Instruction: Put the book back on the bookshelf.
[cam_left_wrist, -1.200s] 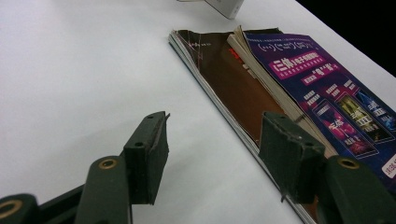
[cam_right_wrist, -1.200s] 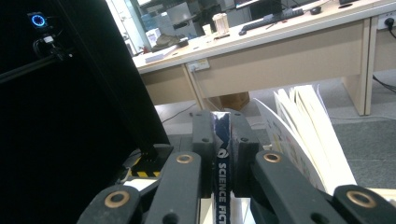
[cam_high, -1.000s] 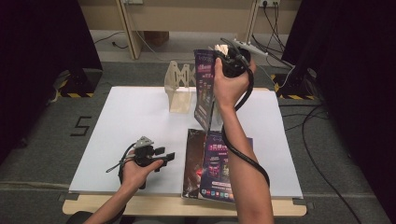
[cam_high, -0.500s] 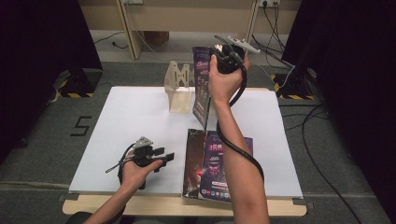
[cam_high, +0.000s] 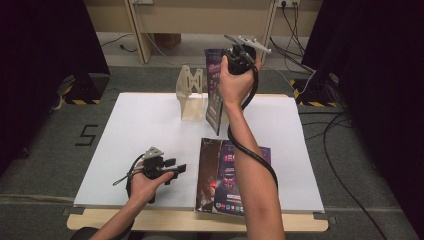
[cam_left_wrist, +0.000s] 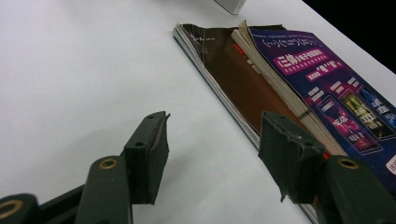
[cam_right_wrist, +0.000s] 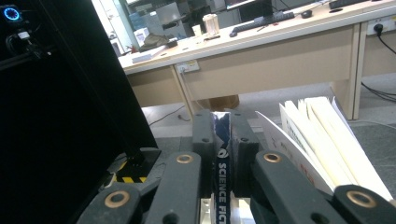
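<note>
My right gripper (cam_high: 226, 59) is raised over the far side of the table, shut on the spine of a purple science fiction book (cam_high: 214, 97) that hangs upright from it. In the right gripper view the jaws (cam_right_wrist: 222, 128) clamp the spine (cam_right_wrist: 221, 170), and the loose white pages (cam_right_wrist: 322, 140) fan out to the right. The book hangs just right of a clear acrylic stand (cam_high: 192, 97). My left gripper (cam_high: 175, 169) rests on the table near the front, open, with nothing between its fingers (cam_left_wrist: 147, 156). Beside it lies a stack of magazines (cam_high: 231, 175) (cam_left_wrist: 285, 79).
The white table top (cam_high: 135, 135) has bare room at the left and far right. Dark curtains flank both sides. Cables run over the floor behind the table (cam_high: 295, 30). A wooden desk (cam_right_wrist: 280, 70) stands beyond.
My right hand has carried the hanging book a little farther from me and leftward, closer to the acrylic stand. The left hand has kept still.
</note>
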